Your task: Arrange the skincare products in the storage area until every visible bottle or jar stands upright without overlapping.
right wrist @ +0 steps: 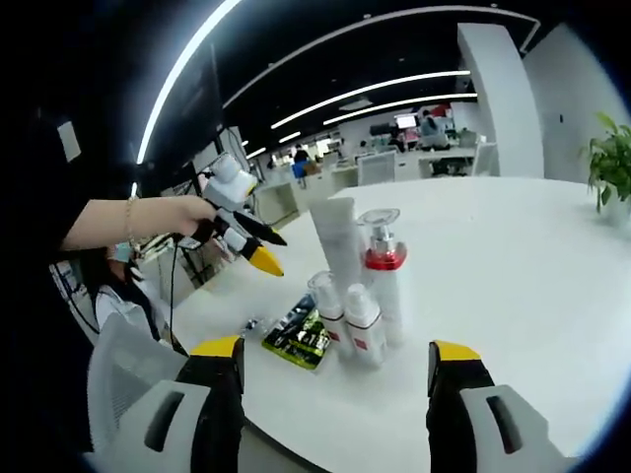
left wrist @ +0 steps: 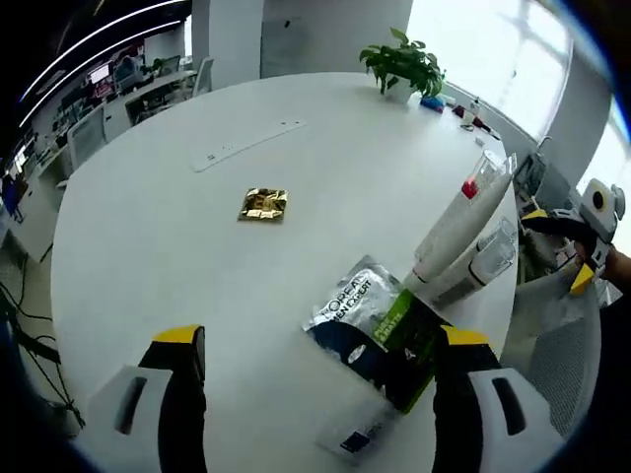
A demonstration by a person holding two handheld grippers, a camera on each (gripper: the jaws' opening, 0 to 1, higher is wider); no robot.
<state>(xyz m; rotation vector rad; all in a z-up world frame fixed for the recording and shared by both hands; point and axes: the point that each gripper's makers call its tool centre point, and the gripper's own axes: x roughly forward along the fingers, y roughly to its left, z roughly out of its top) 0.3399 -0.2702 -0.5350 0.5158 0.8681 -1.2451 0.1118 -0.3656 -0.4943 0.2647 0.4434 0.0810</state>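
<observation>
Right gripper view: tall white tube [right wrist: 338, 246], red-collared pump bottle [right wrist: 384, 281], two small white bottles [right wrist: 363, 325] upright, clustered near surface [right wrist: 513, 266] edge. Green-black sachet [right wrist: 299, 337] flat beside them. Your jaws spread, both grippers empty. Mostly done; check spacing.

On the table [right wrist: 513, 266] I see four containers grouped near its edge: a tall tube [right wrist: 337, 241] and a pump bottle [right wrist: 383, 271] behind, two short bottles [right wrist: 327, 310] [right wrist: 363, 323] just before them, all upright. A sachet [right wrist: 299, 335] lies flat just left of them. In my left gripper view a foil packet [left wrist: 263, 204] lies well apart mid-table, a plant [left wrist: 402, 64] at the far edge.
</observation>
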